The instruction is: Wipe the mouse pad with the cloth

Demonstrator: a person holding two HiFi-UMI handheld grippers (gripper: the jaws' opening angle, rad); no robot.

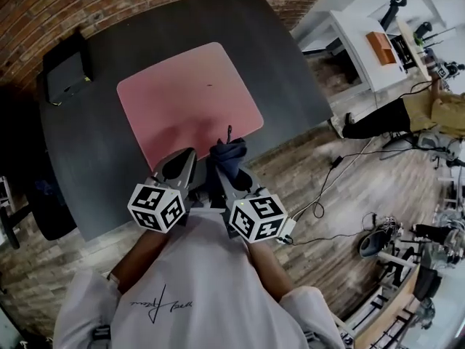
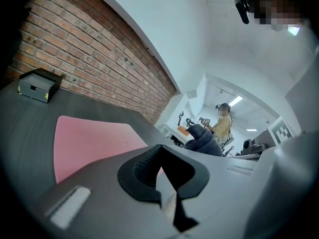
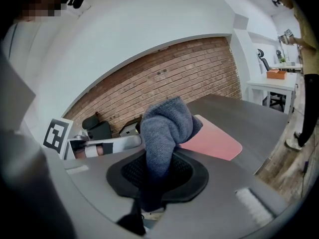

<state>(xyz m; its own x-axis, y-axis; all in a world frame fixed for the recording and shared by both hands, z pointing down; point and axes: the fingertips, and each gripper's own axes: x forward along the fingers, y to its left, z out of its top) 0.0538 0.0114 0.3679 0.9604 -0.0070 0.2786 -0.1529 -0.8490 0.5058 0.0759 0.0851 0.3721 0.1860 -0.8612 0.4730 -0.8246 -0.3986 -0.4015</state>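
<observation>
A: Item one, nearest the lens: white shirt [image 1: 203,297], filling the lower edge of the head view.

B: Next out?

A: Two marker cubes, then right hand-held gripper [image 3: 157,178], clamped on cloth [image 3: 164,126]. Grey-blue, bunched, standing up out of the jaws and drooping forward.

B: Reason for that grip?

A: Likely pinched by one end to leave a free wad for rubbing. A judgement only.

B: Left hand-held gripper [image 2: 162,178]?

A: Pressed together, holding nothing. Parked just beside the right one, seemingly spare. Possibly placed near to pin the pad down.

B: Location of mouse pad [image 1: 189,100]?

A: Pink, flat on dark counter [image 1: 290,71], just ahead of both jaw tips, set at an angle to the counter edge. Bare apart from one tiny dark speck.

B: Contact with the cloth?

A: None, by the look of the head view. Held at the pad's near edge, above rather than on it. Wiping judged not yet begun.

B: Anything else on the counter?

A: Black box [image 1: 67,71], far left corner, well apart from the pad.
</observation>
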